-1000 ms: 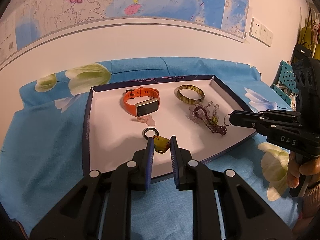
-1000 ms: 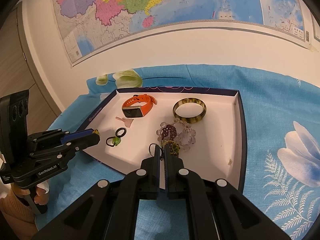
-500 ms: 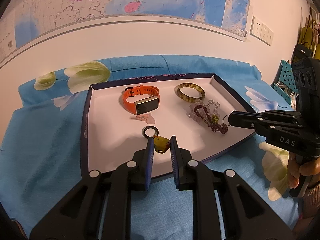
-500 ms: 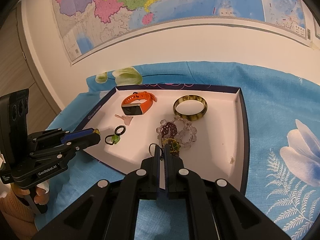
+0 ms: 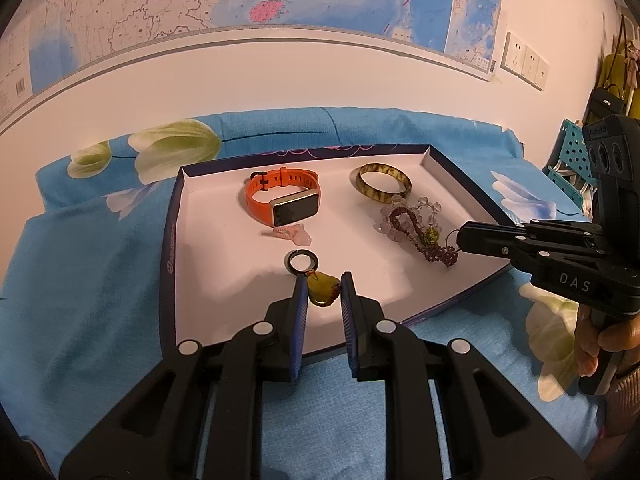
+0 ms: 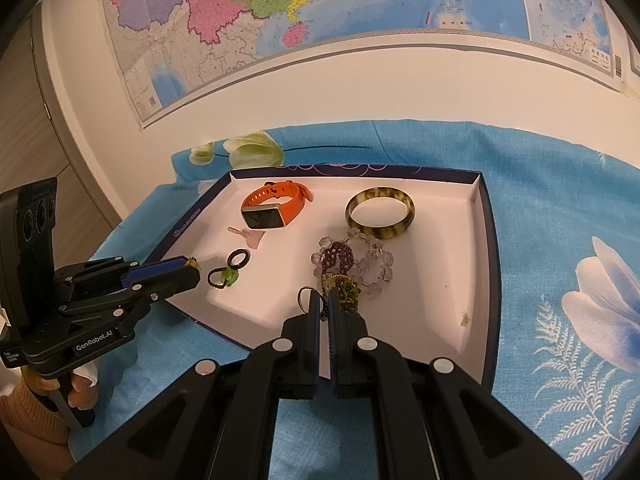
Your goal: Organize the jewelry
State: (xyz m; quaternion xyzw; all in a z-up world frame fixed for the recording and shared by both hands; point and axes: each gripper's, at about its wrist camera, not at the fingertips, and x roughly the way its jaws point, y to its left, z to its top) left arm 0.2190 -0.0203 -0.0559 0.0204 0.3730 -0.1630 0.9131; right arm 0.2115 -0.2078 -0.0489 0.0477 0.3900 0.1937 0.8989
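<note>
White tray (image 5: 208, 240) holds an orange watch (image 5: 284, 200), bangle (image 5: 384, 188) and beads (image 5: 416, 228); left tongs (image 5: 323, 286) pinch the green pendant (image 5: 322, 290), right tongs (image 6: 325, 300) pressed together on a cord (image 6: 325, 314)

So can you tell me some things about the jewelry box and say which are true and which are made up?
1. The orange watch lies inside the tray. True.
2. The brown-green bangle is on the blue cloth. False: it lies in the tray.
3. The right gripper is wide open. False: it is shut.
4. A black ring lies just beyond the left gripper. True.
5. The watch is green. False: orange.
</note>
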